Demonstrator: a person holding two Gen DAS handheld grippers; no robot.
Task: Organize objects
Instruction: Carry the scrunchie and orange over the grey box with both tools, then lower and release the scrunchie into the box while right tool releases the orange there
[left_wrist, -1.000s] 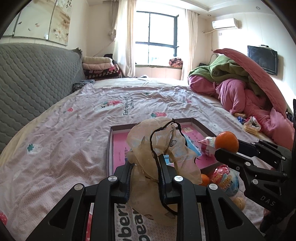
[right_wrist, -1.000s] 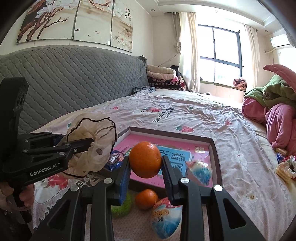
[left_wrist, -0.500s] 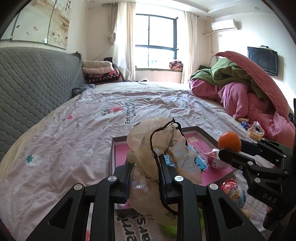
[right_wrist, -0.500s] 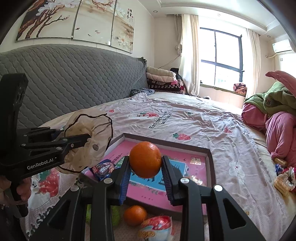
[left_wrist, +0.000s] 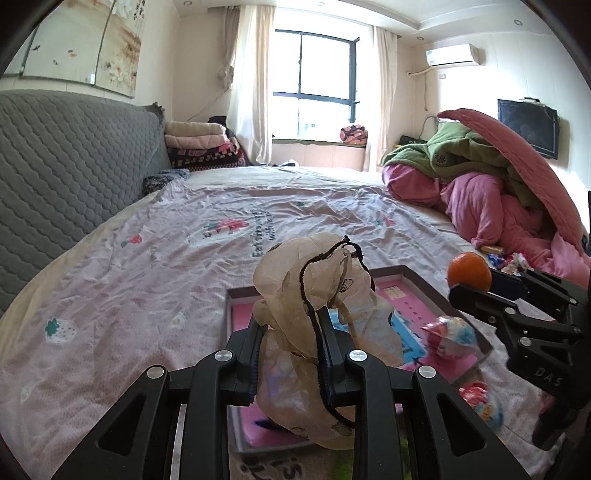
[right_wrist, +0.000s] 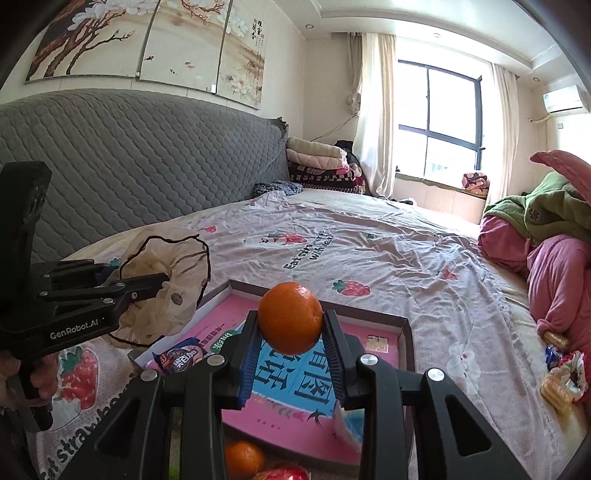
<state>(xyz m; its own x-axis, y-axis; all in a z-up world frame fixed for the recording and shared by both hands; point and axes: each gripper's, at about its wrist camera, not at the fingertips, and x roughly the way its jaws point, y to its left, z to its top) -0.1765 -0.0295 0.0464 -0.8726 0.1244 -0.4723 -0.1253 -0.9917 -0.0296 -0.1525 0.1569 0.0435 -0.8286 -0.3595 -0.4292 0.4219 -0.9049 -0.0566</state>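
My left gripper (left_wrist: 290, 325) is shut on a beige mesh drawstring bag (left_wrist: 314, 295) with a black cord, held above the near left part of a shallow pink-lined box (left_wrist: 424, 284) on the bed. The bag also shows in the right wrist view (right_wrist: 166, 288), its mouth open. My right gripper (right_wrist: 291, 332) is shut on an orange (right_wrist: 290, 321), held above the box (right_wrist: 404, 328). The orange also shows in the left wrist view (left_wrist: 469, 271). A second orange (right_wrist: 243, 459) lies on the bed in front of the box.
Snack packets lie in the box (right_wrist: 181, 360) and by its near edge (left_wrist: 452, 334). More wrapped snacks (right_wrist: 561, 373) lie at the right by a heap of pink and green quilts (left_wrist: 491, 184). A grey quilted headboard (right_wrist: 129, 166) runs along the left.
Both grippers have risen and drawn back with their loads. The box and the snacks now sit lower and nearer the bottom of both views.
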